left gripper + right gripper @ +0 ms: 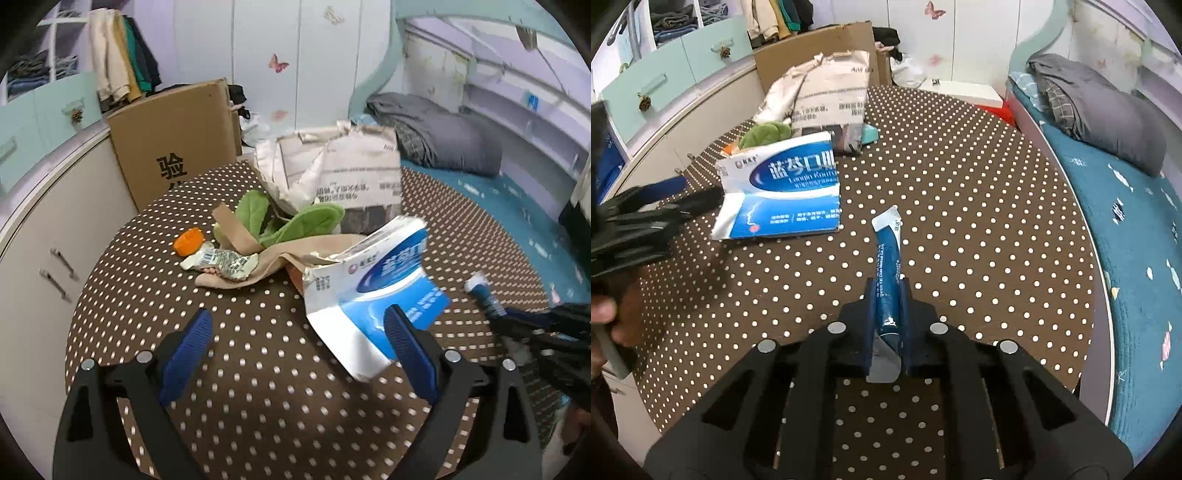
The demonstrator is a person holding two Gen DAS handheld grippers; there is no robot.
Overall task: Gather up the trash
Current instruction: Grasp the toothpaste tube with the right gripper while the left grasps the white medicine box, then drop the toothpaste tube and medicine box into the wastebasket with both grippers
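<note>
Two grippers | right gripper (888,295) pinches blue tube (886,258) | left gripper (295,332) spread at torn box (373,291) | lift tube straight, keep the squeeze steady.

"Lanqin" on blue-white box (783,192)

On the table (258,369), seen from the left wrist, the torn box (373,291) lies at centre. The wrapper (218,261) and bottle cap (189,240) lie at ten o'clock, the paper bag (332,173) at twelve, the tube (480,291) at three. The bed (517,206) lies beyond, at two.
</note>
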